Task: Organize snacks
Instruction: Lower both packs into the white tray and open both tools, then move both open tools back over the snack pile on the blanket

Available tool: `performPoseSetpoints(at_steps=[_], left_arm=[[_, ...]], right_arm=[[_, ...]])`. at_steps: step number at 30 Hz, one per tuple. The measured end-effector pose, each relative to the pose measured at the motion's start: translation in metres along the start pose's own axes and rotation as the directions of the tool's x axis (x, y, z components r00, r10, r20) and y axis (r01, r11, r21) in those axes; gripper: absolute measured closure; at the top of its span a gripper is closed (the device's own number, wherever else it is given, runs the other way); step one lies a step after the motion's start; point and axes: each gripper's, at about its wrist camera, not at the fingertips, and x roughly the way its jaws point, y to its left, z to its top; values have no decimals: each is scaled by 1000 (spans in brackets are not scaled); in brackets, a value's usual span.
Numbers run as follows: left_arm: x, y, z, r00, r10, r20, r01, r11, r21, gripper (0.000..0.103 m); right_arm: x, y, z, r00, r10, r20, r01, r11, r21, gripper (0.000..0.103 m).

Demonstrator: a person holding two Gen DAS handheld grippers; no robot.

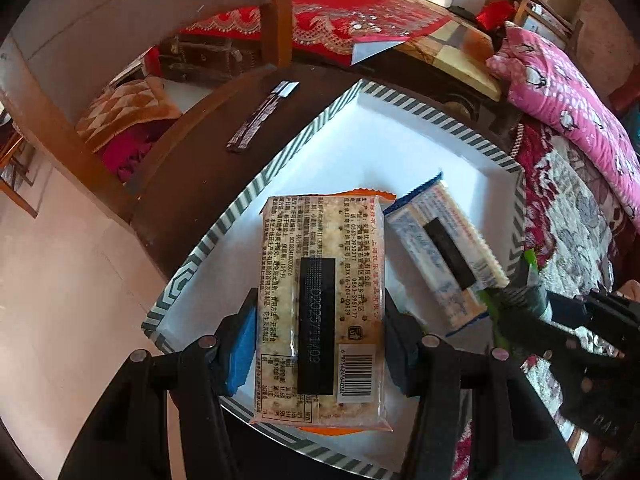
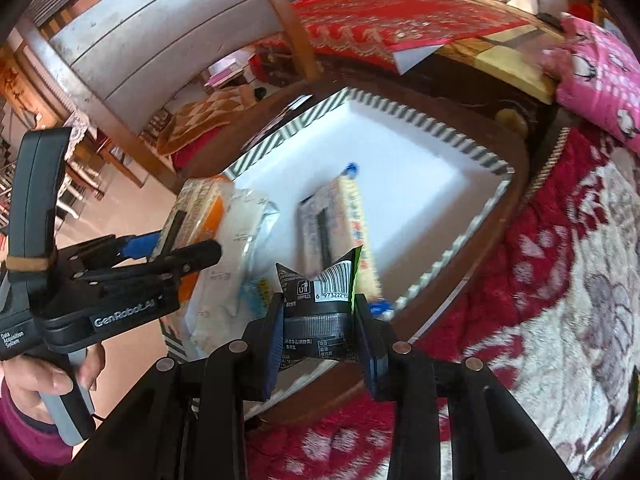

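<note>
Crinkly film-wrapped cracker pack (image 1: 320, 304), judged light, brittle and best taken across its flat sides, was held clamped in the left tool (image 1: 320, 344) above the striped tray (image 1: 420, 110), where one blue-edged pack (image 1: 444, 248) lay, while a green-black pouch (image 2: 320, 300) was pinched in the right tool (image 2: 318, 344).

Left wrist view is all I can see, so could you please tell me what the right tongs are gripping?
Observer: The right tongs are shut on a small black and green foil snack packet with a white barcode.
Operator: Thank you. Is anything hidden behind the orange-edged clear cracker pack in my left tongs?
Observer: Yes, a translucent white crinkled bag lies in the white striped-rim tray right beside it.
Operator: What holds the left tongs?
Observer: A hand in a magenta sleeve grips their grey handle.
</note>
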Motion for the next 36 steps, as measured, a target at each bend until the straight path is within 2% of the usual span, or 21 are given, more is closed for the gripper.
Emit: performPoseSetpoints(at_steps=[8, 13, 16, 19, 23, 25, 27, 31, 36], left_arm=[[15, 9, 0, 999, 20, -29, -20, 1000, -15, 49], [25, 3, 0, 999, 24, -43, -25, 1000, -4, 49], [27, 1, 2, 999, 26, -41, -26, 1000, -2, 49], [28, -4, 3, 999, 38, -34, -37, 999, 11, 49], [27, -6, 3, 999, 46, -27, -46, 999, 12, 48], [22, -7, 2, 998, 64, -7, -63, 998, 15, 46], [18, -7, 2, 998, 68, 6, -68, 998, 14, 38], [9, -10, 0, 998, 64, 19, -65, 998, 16, 34], [-8, -21, -4, 997, 58, 53, -60, 998, 33, 30]], right_arm=[[33, 19, 4, 995, 77, -56, -79, 997, -23, 68], [54, 15, 11, 994, 73, -78, -74, 997, -13, 68], [58, 9, 21, 997, 23, -74, -24, 1000, -13, 68], [67, 5, 22, 994, 29, -103, -31, 999, -12, 65], [59, 5, 16, 998, 32, -60, -32, 999, 4, 61], [51, 4, 13, 999, 32, -43, -32, 999, 12, 60], [40, 4, 10, 999, 37, -26, -36, 999, 12, 59], [17, 2, 2, 999, 42, 20, -42, 999, 14, 52], [-10, -7, -14, 997, 51, 57, -54, 997, 53, 52]])
